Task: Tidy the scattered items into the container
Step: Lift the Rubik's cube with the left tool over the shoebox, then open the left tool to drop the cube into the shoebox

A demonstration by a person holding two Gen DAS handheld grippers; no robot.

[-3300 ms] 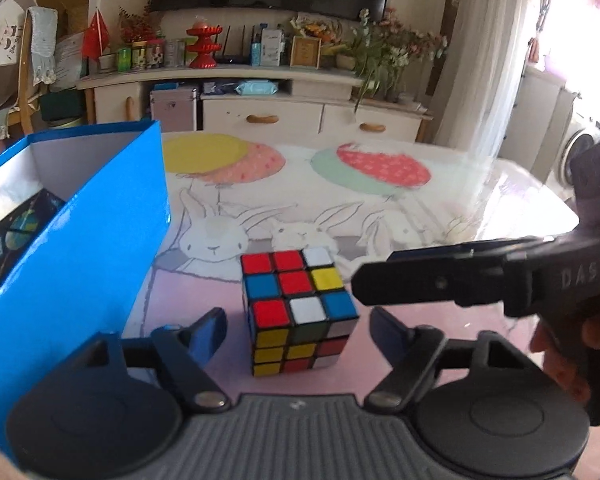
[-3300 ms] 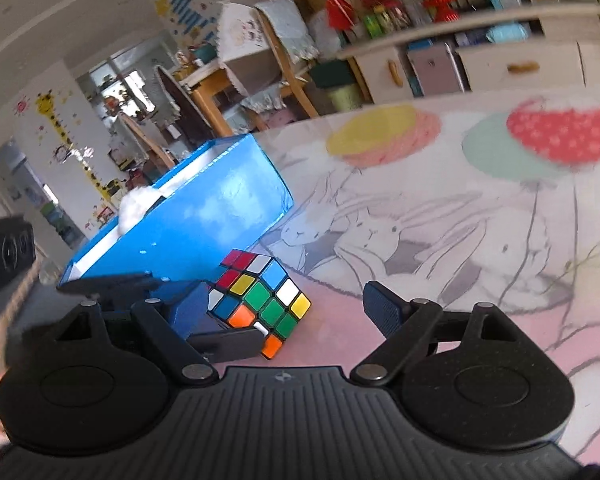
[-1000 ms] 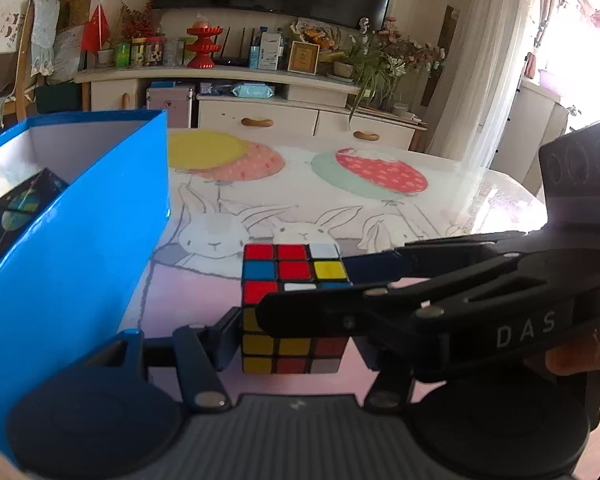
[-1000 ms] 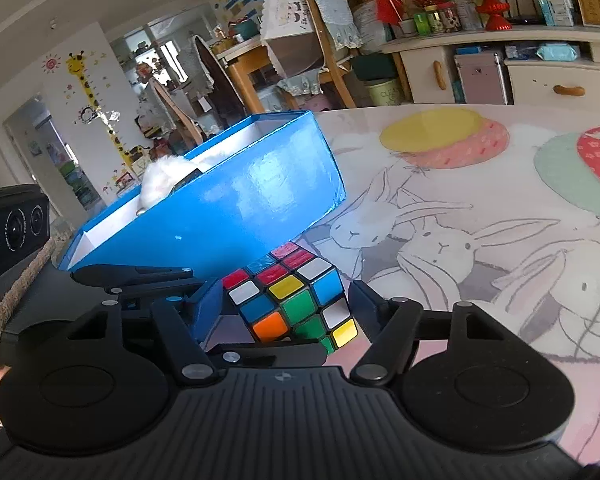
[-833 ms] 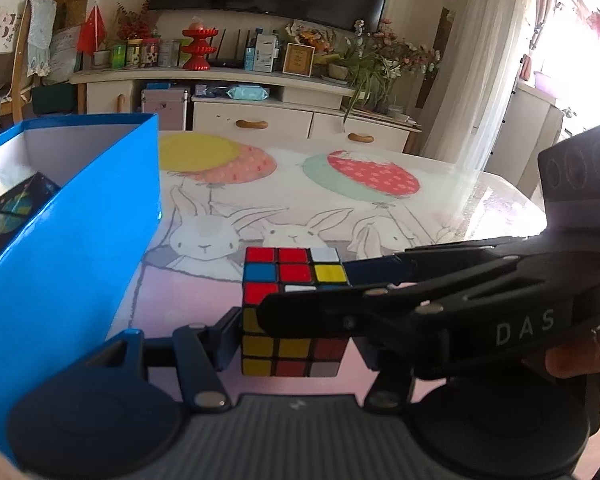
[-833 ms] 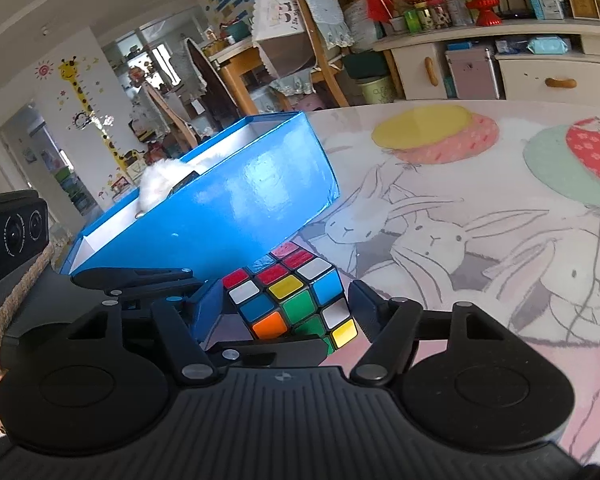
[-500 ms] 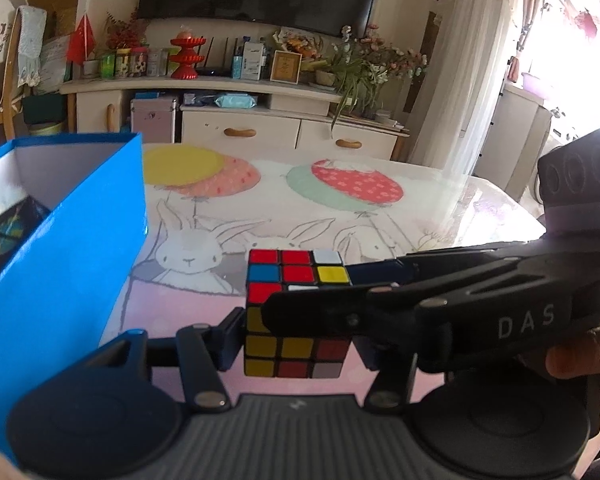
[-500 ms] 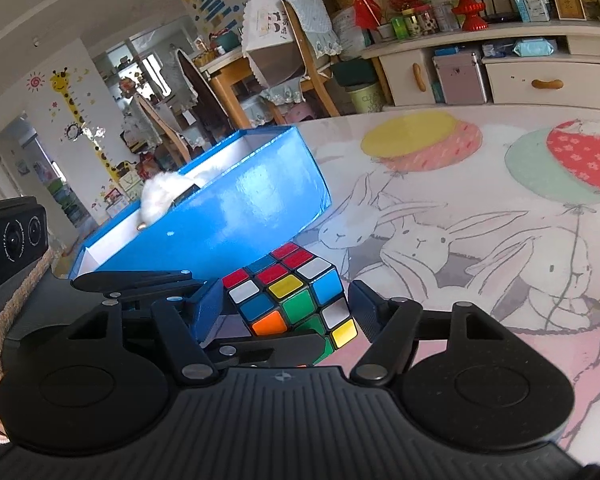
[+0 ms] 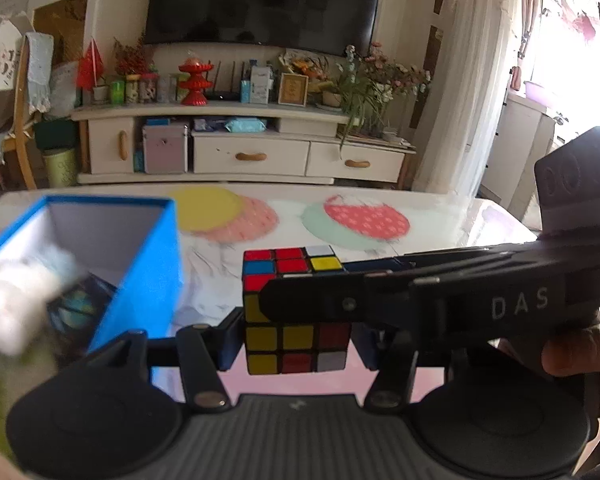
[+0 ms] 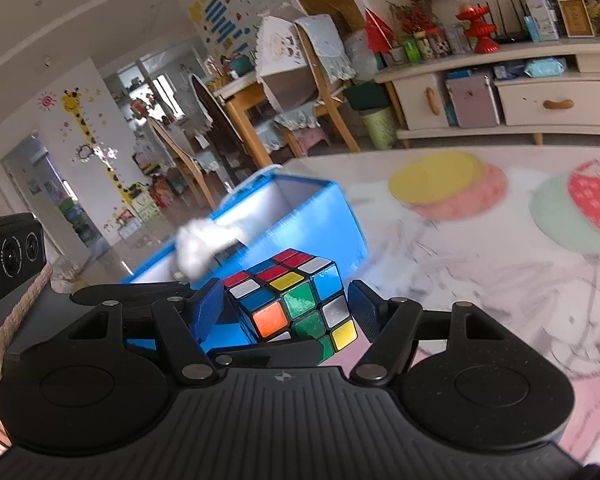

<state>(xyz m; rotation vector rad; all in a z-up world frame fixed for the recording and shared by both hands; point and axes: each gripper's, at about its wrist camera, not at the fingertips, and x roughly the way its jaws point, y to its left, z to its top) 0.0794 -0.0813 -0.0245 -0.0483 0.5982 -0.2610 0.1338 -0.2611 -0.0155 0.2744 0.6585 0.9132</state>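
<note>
A Rubik's cube [image 9: 296,344] hangs above the table, held by both grippers at once. My left gripper [image 9: 298,340] is shut on its left and right sides. My right gripper [image 10: 286,308] comes in from the right and is shut on the same cube [image 10: 288,300], one finger [image 9: 340,300] lying across the cube's near face and the other behind it. The open blue box [image 9: 148,272] stands just left of the cube, its rim about level with the cube's middle. In the right wrist view the blue box [image 10: 324,208] lies behind the cube.
Inside the box lie a white fluffy item [image 9: 12,300] and a dark printed carton [image 9: 76,308]. The table [image 9: 440,216] carries a balloon-and-rabbit cloth. A person's hand [image 9: 580,344] holds the right gripper. A TV cabinet and chairs stand beyond the table.
Both grippers have risen together with the cube off the table. The box now sits lower in both views and more of its inside shows.
</note>
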